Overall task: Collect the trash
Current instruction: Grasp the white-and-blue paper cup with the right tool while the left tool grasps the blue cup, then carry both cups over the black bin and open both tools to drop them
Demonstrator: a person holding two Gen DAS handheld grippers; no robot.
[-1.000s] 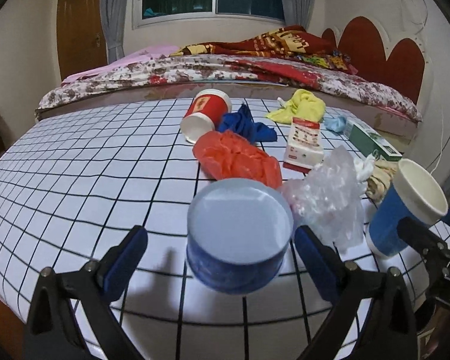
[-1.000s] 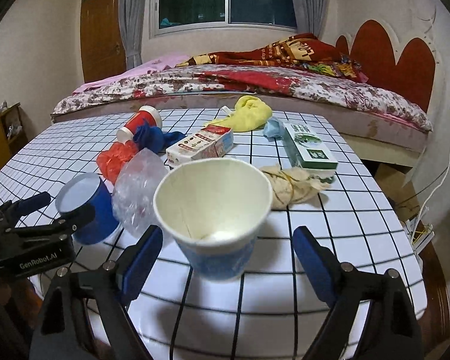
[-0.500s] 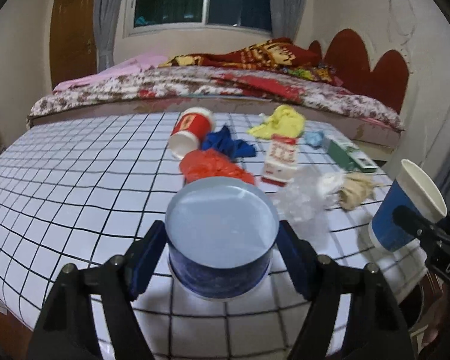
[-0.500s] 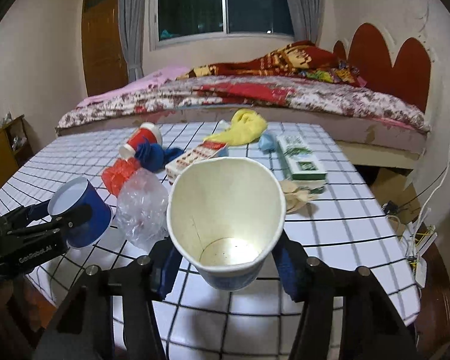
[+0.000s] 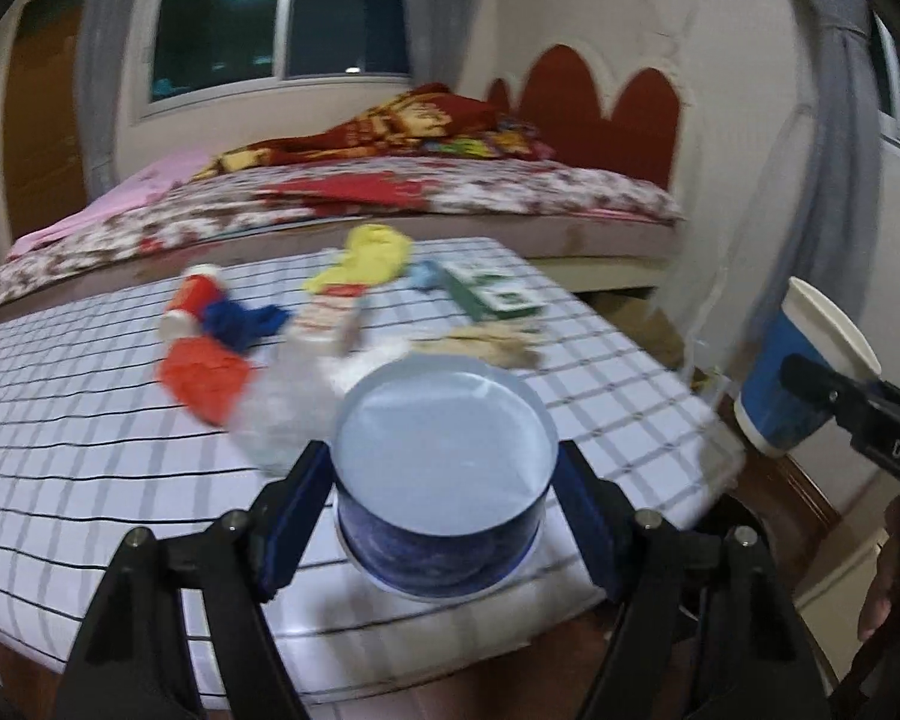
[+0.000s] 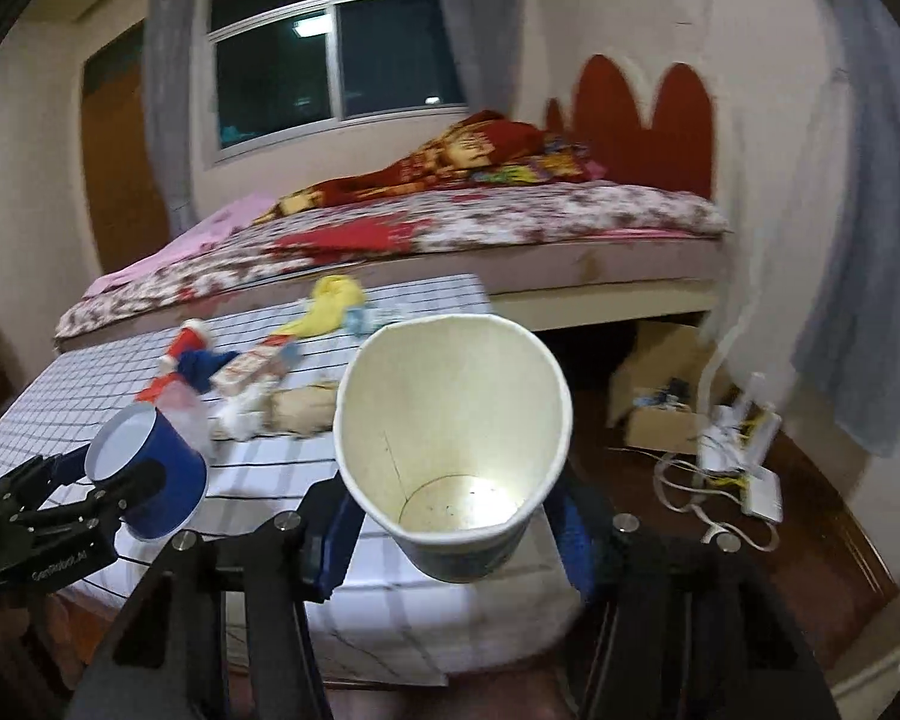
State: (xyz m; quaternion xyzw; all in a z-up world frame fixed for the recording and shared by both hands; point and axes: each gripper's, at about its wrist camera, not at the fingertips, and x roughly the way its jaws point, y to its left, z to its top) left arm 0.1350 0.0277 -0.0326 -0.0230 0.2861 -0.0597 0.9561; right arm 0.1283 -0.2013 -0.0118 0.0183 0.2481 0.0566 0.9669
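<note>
Both cups lifted off the checked table (image 5: 90,480) since a second ago, left gripper (image 5: 444,492) clamped on the upturned blue cup (image 5: 444,468), right gripper (image 6: 450,516) clamped on the open paper cup (image 6: 450,438), remaining litter left behind on the cloth.

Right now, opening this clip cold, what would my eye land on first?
Two blue paper cups fill the foreground, one clamped in each gripper: the left gripper holds an upside-down cup, the right gripper an open-mouthed cup, squeezed oval. Behind them, bright litter on the checked table: an orange bag, a yellow cloth and a red cup.
</note>
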